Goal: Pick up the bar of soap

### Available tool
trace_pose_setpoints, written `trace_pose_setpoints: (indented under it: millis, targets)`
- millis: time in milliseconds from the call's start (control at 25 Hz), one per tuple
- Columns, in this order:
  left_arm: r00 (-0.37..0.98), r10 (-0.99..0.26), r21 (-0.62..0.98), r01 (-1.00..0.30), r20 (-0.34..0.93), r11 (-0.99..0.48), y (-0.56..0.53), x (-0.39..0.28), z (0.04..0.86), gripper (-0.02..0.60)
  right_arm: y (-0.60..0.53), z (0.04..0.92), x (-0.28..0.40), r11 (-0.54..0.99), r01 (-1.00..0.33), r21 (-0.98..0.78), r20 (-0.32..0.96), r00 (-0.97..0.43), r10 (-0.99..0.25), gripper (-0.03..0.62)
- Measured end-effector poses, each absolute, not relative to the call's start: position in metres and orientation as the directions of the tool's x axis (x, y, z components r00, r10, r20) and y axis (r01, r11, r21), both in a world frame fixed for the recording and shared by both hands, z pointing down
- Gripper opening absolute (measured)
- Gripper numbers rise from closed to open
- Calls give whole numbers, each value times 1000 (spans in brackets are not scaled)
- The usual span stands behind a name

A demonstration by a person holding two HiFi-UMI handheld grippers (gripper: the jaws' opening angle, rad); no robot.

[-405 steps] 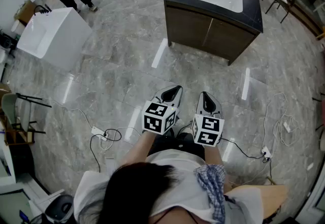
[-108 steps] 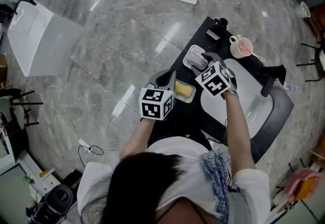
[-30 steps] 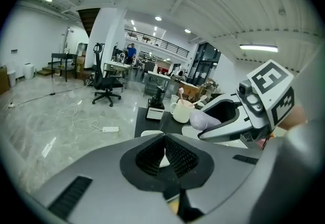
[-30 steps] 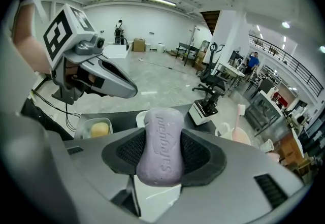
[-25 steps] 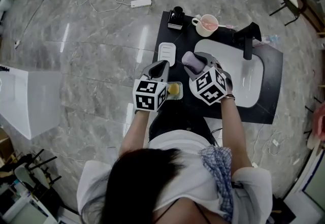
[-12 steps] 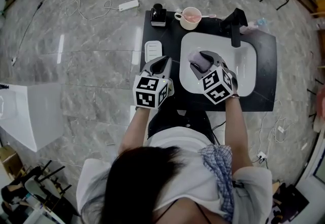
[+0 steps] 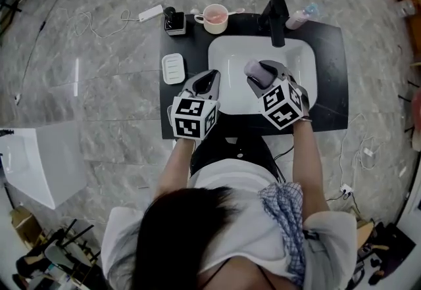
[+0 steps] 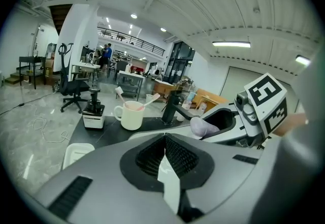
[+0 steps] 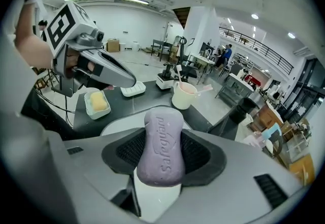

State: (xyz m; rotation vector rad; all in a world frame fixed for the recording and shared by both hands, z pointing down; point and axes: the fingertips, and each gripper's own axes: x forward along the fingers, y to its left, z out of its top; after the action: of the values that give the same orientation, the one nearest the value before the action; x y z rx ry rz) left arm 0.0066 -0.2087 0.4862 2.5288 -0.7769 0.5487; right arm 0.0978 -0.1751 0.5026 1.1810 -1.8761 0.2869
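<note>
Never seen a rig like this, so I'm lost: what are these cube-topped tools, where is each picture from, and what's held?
A person holds a two-jaw claw tool in each hand; the patterned cubes are part of them. One picture looks down from a head camera; the others look along each claw. The right claw grips a purple soap bar above the sink. The left claw is shut, empty. The black counter holds a cup, a soap dish and a dispenser.

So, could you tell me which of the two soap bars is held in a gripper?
The purple bar, clamped in the right gripper above the sink; the yellow bar lies in its dish on the counter.
</note>
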Motion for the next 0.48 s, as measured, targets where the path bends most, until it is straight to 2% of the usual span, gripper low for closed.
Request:
trace_pose_setpoints:
  millis: [480]
  targets:
    - [806,-337,269,-505,487,-820,-162,88,478,12,-129,499,175,430,-871,237,766,-105,-634,218]
